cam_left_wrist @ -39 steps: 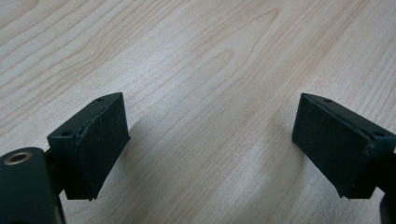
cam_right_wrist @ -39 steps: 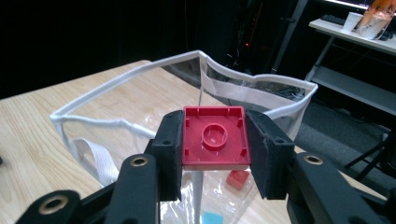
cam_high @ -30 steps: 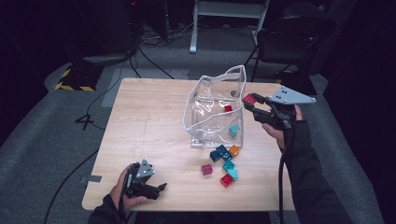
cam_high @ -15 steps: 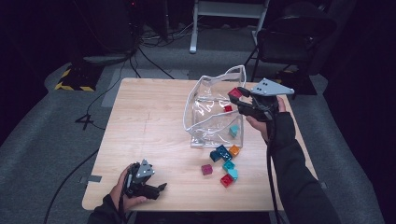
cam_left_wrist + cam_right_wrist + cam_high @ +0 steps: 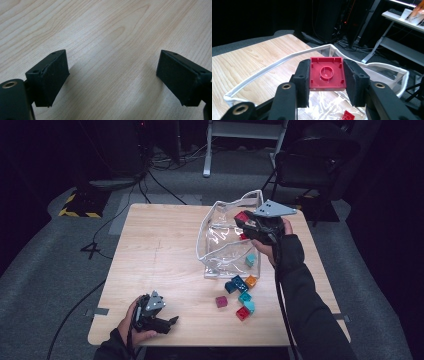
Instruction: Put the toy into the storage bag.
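Right gripper [image 5: 326, 85] pinches a red block [image 5: 326, 74] between its fingers, poised above the clear bag [image 5: 225, 245]'s open mouth; a few blocks lie inside, six loose blocks [image 5: 239, 292] wait on the desk [image 5: 155, 250]; left gripper [image 5: 159, 319] rests on the desk's near edge, fingers spread, empty.

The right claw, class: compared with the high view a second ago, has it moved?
Yes. The right claw, shut on a red block, has moved left from beside the clear bag to over its open top.
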The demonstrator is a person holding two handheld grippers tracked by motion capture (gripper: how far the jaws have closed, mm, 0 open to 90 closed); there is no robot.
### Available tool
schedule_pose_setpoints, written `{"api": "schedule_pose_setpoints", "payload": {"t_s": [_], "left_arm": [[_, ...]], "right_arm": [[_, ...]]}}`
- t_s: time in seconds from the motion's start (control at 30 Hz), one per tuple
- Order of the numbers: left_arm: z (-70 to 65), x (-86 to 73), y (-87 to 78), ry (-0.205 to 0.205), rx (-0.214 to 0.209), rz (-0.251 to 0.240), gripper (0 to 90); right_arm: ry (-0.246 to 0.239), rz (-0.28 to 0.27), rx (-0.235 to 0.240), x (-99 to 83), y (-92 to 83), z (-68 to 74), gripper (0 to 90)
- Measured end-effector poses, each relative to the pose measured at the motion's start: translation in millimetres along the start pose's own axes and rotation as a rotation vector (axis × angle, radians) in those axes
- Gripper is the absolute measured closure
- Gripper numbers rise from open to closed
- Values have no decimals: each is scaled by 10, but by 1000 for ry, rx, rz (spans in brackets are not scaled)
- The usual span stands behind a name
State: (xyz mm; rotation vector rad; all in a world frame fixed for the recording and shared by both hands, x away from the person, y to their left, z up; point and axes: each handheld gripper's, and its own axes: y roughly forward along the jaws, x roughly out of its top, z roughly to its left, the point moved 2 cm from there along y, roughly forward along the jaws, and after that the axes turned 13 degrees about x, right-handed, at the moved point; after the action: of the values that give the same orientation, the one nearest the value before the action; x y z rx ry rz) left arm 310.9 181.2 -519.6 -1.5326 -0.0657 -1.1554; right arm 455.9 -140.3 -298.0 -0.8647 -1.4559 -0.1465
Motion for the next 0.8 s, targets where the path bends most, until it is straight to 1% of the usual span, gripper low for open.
{"api": "schedule_pose_setpoints", "payload": {"t_s": [0.07, 0.17, 0.3, 0.4, 0.47, 0.57, 0.63, 0.7, 0.8], "left_arm": [[0, 0, 0, 0, 0, 0, 110], [0, 0, 0, 0, 0, 0, 110], [0, 0, 0, -1, 0, 0, 110], [0, 0, 0, 0, 0, 0, 110], [0, 0, 1, 0, 0, -1, 110], [1, 0, 0, 1, 0, 0, 110], [0, 0, 0, 0, 1, -1, 110], [0, 0, 1, -1, 0, -2, 110], [-1, 0, 1, -1, 0, -2, 110]], "right_arm": [[0, 13, -9, -8, 34, -7, 594], [11, 19, -7, -19, 66, -21, 593], [8, 44, -25, -33, 106, -41, 593], [20, 51, -44, -53, 124, -61, 587], [27, 51, -55, -73, 136, -73, 530], [27, 55, -56, -108, 137, -72, 527], [21, 56, -57, -123, 129, -61, 502], [29, 47, -50, -136, 101, -51, 479], [25, 31, -41, -141, 40, -26, 450]]}}
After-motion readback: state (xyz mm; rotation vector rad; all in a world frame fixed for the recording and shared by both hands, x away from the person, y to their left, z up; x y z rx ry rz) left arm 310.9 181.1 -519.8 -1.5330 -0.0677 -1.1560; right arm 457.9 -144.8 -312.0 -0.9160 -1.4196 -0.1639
